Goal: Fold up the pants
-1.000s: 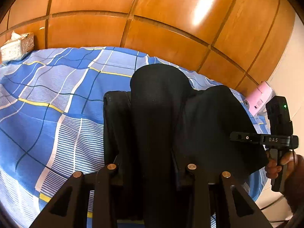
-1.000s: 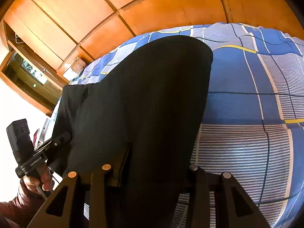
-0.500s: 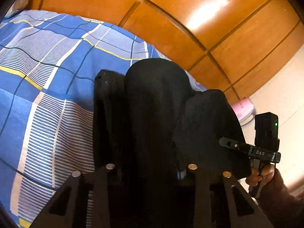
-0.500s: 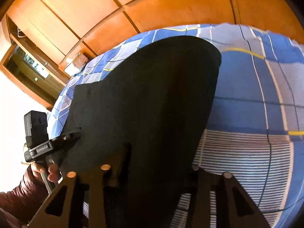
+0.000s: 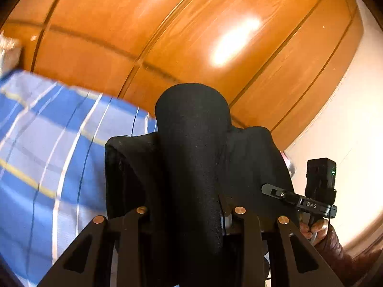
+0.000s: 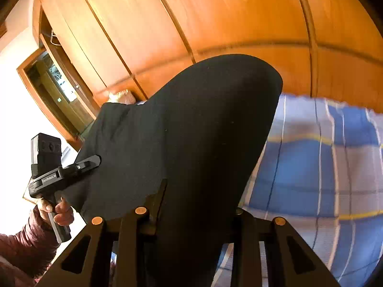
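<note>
Black pants (image 5: 191, 157) being held aloft above blue plaid bed (image 5: 47, 157), fabric being draped over both hand-held grippers, wooden wardrobe (image 5: 167, 35) behind. Risk judged: cloth being lost from one grip, or edges being misaligned, if pull becomes uneven. Left hand-held gripper (image 5: 191, 215) being pinched on one pants edge; right hand-held gripper (image 6: 191, 212) being pinched likewise, fingers mostly being hidden by fabric.

Bright, wardrobe (image 5: 215, 35) glare — bedsheet (image 6: 323, 167) motion-blurred, fisheye warp.
</note>
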Demonstrator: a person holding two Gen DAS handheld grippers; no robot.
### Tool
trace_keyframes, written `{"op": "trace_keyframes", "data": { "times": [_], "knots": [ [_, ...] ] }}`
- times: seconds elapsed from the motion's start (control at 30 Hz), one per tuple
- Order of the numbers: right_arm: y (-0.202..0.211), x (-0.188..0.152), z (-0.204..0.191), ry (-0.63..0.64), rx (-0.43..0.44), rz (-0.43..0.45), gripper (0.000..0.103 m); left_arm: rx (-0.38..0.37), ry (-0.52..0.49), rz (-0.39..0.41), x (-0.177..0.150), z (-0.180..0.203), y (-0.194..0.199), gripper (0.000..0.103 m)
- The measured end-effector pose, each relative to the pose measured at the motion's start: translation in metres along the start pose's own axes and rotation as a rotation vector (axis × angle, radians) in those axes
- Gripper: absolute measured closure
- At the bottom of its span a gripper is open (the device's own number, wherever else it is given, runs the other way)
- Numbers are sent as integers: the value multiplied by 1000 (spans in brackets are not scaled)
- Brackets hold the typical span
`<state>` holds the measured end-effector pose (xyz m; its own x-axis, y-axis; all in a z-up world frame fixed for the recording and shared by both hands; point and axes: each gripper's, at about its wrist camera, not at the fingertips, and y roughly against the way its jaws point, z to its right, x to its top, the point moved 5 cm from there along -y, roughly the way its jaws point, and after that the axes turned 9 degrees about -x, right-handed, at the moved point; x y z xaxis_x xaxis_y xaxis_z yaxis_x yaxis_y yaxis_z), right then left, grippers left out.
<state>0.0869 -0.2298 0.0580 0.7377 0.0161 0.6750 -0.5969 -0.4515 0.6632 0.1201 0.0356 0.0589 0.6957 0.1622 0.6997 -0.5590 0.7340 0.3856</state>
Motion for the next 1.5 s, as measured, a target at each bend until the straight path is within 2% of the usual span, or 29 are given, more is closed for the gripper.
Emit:
{"op": "trace_keyframes", "data": {
  "times": [0.17,0.33,0.67,0.8,0.9,0.93,1.03,1.13,1.4,1.5],
  "knots": [
    [9,41,8,3,-33,73,72,16,-35,22,44,5,-28,70],
    [-2,78,33,-32,-74,97,72,30,-36,5,75,-6,-68,70],
    [-62,106,80,-67,-113,14,72,101,17,-50,81,-60,-132,70],
    [-99,110,97,-94,-117,-48,72,146,74,-106,67,-93,-158,69],
    [-129,105,108,-104,-131,-106,72,196,131,-181,41,-125,-178,69],
    [-142,100,112,-106,-143,-133,72,198,146,-191,33,-132,-182,68],
    [-164,83,120,-121,-167,-188,72,142,194,-165,26,-138,-177,66],
    [-167,76,131,-185,-105,-174,70,157,169,-177,27,-134,-178,64],
    [-173,76,141,-190,-118,-193,62,161,219,-154,54,-134,-166,57],
    [-168,76,143,-218,-114,-203,57,187,218,-130,70,-133,-165,57]
  ]
}}
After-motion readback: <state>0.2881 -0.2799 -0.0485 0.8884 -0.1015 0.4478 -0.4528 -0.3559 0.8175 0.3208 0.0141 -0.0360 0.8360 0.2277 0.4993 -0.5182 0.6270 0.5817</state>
